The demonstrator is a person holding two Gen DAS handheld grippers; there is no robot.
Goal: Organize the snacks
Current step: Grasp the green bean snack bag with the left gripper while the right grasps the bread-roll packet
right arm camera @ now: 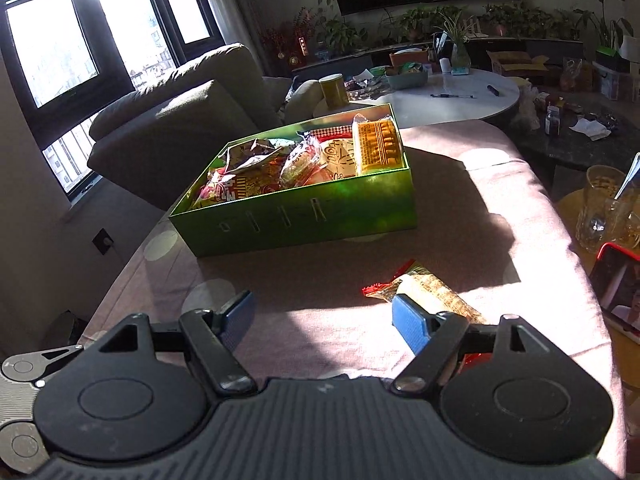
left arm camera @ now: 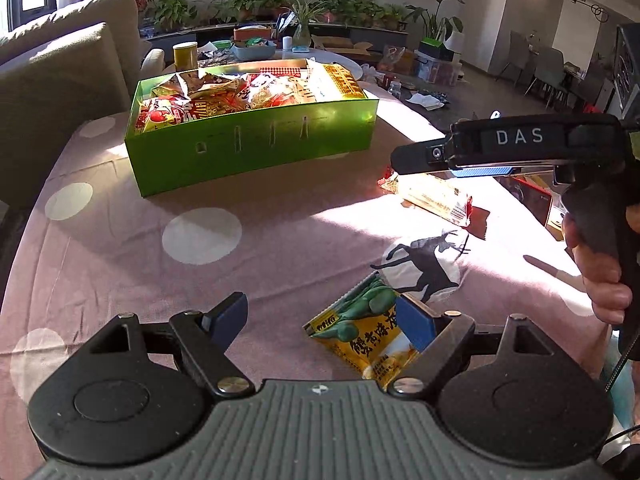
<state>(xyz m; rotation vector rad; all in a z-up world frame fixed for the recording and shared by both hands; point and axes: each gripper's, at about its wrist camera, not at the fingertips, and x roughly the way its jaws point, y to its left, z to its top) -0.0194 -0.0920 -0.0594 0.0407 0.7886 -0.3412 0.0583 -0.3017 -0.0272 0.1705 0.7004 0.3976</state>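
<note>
A green box (left arm camera: pixel 256 148) full of snack packets stands on the pink dotted tablecloth; it also shows in the right wrist view (right arm camera: pixel 312 216). My left gripper (left arm camera: pixel 320 320) is open, low over the cloth, and a yellow-green snack packet (left arm camera: pixel 360 332) lies by its right finger. My right gripper (right arm camera: pixel 324 320) is open above a clear packet with red ends (right arm camera: pixel 432 292), which lies partly under its right finger. The same packet (left arm camera: pixel 432 196) lies under the right gripper body (left arm camera: pixel 504 148) in the left wrist view.
A red phone (right arm camera: pixel 616 288) and glass cups (right arm camera: pixel 604 204) stand at the table's right edge. A grey sofa (right arm camera: pixel 172 120) is left of the table. A round white table (right arm camera: pixel 448 96) with clutter stands behind the box.
</note>
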